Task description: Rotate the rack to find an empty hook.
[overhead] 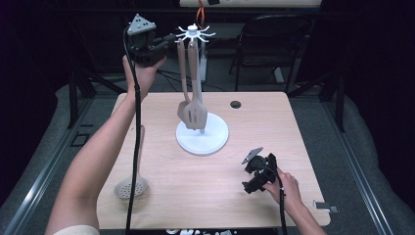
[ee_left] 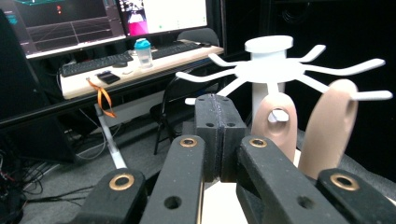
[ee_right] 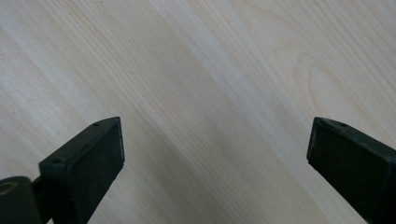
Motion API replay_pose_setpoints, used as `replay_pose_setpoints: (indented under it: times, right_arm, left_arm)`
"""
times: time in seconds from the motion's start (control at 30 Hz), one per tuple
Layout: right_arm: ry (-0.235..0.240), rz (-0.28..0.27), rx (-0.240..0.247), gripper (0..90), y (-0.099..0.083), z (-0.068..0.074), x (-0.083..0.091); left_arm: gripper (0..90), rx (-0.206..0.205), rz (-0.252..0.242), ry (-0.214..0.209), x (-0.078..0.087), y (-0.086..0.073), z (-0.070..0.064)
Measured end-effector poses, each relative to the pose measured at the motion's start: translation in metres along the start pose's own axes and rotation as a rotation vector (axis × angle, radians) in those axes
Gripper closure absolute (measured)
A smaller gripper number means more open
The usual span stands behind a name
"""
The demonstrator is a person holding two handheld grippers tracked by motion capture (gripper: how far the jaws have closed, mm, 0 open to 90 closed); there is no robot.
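A white utensil stand (overhead: 202, 135) rises from a round base at the table's middle, with a ring of hooks (overhead: 195, 33) on top. Two tan utensils hang from it, a slotted spatula (overhead: 196, 115) and a second one (overhead: 183, 108) beside it. Their handle tops (ee_left: 276, 122) (ee_left: 330, 127) show just behind my left gripper (ee_left: 219, 135). That left gripper (overhead: 170, 39) is raised level with the hooks, a little left of them, shut with nothing between its jaws. A tan skimmer (overhead: 131, 186) lies on the table at the front left. My right gripper (overhead: 250, 176) rests low over the wood at the front right, open, with its jaws (ee_right: 215, 149) wide apart over bare wood.
The wooden table (overhead: 274, 127) has a cable hole (overhead: 236, 104) at the back. A black chair (overhead: 274, 36) stands behind it. A small metal clip (overhead: 325, 205) lies on the front right corner. Beyond the rack are a desk with monitors, a keyboard and a bottle (ee_left: 143, 52).
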State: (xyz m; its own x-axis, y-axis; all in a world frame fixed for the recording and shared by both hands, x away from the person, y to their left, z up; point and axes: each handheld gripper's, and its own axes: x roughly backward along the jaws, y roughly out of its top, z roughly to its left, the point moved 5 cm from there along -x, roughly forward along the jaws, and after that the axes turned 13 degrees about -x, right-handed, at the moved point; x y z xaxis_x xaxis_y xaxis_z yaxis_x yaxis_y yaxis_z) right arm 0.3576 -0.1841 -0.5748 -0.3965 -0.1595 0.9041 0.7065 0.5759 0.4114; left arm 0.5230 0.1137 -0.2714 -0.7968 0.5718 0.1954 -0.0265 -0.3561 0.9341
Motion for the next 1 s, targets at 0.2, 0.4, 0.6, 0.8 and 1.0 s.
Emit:
replay_pose_setpoints:
  times: [0.2,0.4,0.6,0.8,1.0]
  right_arm:
    - [-0.006,0.001,0.000,3.6,0.000,0.000,0.000]
    - [-0.004,0.001,0.000,3.7,0.000,0.000,0.000]
    - [0.008,-0.021,-0.017,3.7,0.000,0.002,-0.002]
    - [0.006,-0.019,-0.017,3.8,0.000,0.003,-0.002]
    - [-0.004,0.005,0.001,4.0,0.000,0.002,-0.001]
  left_arm:
    - [90.0,0.005,-0.001,0.000,0.000,0.000,0.001]
    - [90.0,-0.014,-0.001,-0.022,0.007,-0.002,-0.006]
    - [89.9,-0.032,0.001,-0.035,0.014,-0.007,-0.012]
    - [89.9,-0.043,-0.014,-0.056,0.024,-0.010,-0.019]
    - [89.9,-0.063,-0.029,-0.074,0.030,-0.004,-0.026]
